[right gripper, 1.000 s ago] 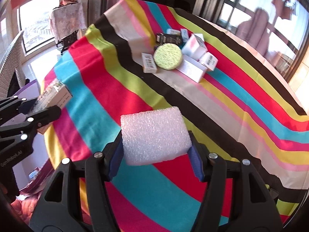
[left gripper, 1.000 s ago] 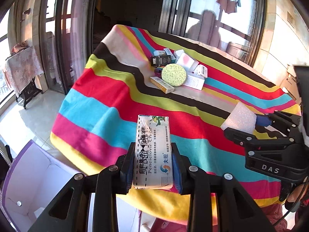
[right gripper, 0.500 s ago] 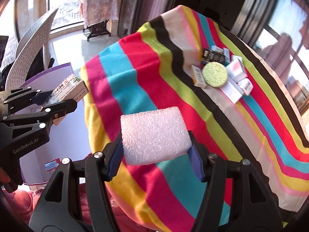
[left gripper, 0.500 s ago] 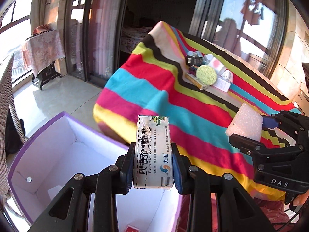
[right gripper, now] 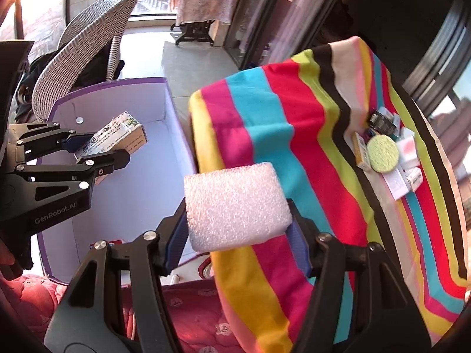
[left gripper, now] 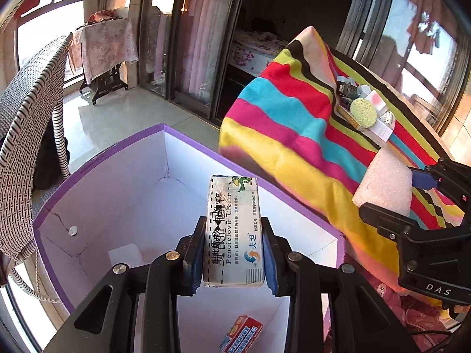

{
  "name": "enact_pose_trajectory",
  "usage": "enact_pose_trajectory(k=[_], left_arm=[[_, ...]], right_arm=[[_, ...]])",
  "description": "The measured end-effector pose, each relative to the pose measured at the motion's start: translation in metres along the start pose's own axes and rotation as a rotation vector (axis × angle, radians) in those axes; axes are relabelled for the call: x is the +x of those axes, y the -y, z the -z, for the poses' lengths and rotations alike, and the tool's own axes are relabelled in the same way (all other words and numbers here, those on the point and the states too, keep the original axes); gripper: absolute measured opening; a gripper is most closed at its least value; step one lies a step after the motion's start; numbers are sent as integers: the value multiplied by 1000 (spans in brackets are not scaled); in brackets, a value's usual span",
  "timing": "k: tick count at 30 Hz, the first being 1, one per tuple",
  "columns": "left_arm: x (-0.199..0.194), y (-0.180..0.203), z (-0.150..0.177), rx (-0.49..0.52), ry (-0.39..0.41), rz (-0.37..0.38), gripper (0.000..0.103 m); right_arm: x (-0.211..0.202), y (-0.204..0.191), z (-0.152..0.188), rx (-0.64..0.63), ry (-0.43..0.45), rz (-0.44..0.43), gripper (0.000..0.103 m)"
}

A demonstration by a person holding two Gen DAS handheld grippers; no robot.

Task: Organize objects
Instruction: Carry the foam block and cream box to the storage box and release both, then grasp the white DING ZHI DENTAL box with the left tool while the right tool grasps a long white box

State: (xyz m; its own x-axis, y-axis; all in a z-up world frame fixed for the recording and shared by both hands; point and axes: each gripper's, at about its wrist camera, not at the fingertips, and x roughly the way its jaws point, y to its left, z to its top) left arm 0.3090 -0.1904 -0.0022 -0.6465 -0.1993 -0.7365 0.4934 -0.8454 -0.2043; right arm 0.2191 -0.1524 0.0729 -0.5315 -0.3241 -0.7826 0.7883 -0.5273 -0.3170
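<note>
Cream box (left gripper: 233, 231) pinched in left claw (left gripper: 234, 253), long axis fwd over purple bin (left gripper: 97, 158); right claw (right gripper: 240, 229) pinching foam block (right gripper: 235, 204).

White cream carton (left gripper: 232, 232) above purple-rimmed white box (left gripper: 117, 158), white foam block (right gripper: 235, 206) over striped cloth edge

1. Left wrist view looks down along its fingers, close over the open purple-rimmed box (left gripper: 100, 158).
2. Right wrist view sits further right, angled down at the striped tablecloth (right gripper: 309, 135) edge.
3. Both share the box (right gripper: 123, 83), the cloth (left gripper: 294, 135) and the wicker chair (left gripper: 26, 117).
</note>
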Motion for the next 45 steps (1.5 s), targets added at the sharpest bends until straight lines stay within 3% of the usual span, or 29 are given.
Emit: enact_pose_trajectory(k=[10,14,16,18,20,24,29,37,40,43,45], left_arm=[[10,-29,9,-68,-40,-60,34],[13,-39,11,-111,-60,-94,35],[12,-42,12,-132,-69,-124,41],[11,-46,12,-147,-72,-160,68],[8,-47,11,-157,-60,-177,78],[5,-37,5,-145,-45,-172,81],[11,7,-15,-42,-21,-99,82],[65,144,-70,210,-39,117,84],[104,205,-101,277,-33,144,84],[153,246,-129,244,-79,156,84],[183,267,-142,231,-86,120,84]], right_arm=[[11,-41,-8,-93,-8,-73,64],[10,-52,-8,-98,5,-156,65],[8,-56,-7,-89,8,-214,66],[9,-58,-7,-82,-1,-264,73],[10,-55,-4,-64,3,-269,80],[8,-28,1,15,19,-252,82],[2,32,17,172,36,-161,85],[22,172,85,530,-46,40,87],[26,211,111,641,-75,92,87],[27,232,125,702,-78,105,87],[30,238,128,700,-83,114,87]])
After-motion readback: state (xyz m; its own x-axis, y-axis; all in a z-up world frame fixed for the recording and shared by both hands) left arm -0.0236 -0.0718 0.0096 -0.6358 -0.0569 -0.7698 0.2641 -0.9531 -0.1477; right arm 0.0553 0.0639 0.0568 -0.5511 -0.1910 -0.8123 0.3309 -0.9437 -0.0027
